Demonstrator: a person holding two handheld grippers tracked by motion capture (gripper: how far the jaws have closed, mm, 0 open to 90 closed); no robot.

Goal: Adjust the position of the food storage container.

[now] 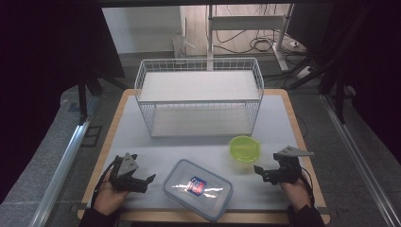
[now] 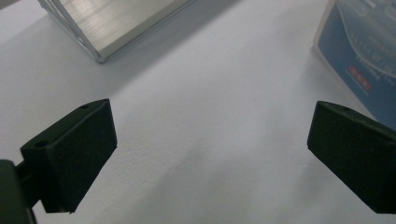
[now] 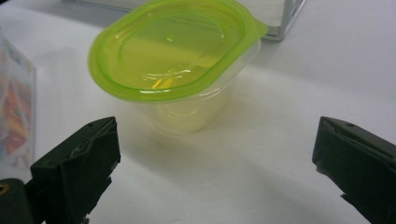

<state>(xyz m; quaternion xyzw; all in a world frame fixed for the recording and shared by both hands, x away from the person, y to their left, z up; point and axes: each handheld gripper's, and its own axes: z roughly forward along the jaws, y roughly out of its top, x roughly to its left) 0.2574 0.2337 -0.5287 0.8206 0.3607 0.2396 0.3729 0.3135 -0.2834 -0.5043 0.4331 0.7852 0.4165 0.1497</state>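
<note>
Both grippers rested low on the table, jaws wide, nothing held.

Left gripper (image 1: 137,182) sat at the table's (image 1: 142,142) near left, jaws apart over bare surface, just left of the clear flat container (image 1: 197,189). Wire basket (image 1: 198,97) stood behind, centre. Green-lidded tub (image 1: 244,148) stood upright right of centre; right gripper (image 1: 265,174) faced it, jaws spread, apart from it, the tub (image 3: 175,70) ahead between them.

Both tongs resting open on the worktop (image 1: 142,142)

Left tongs (image 1: 144,182) and right tongs (image 1: 261,173) are flanking a clear lidded box (image 1: 197,188) — green-lidded cup (image 1: 244,148) sitting beyond.
</note>
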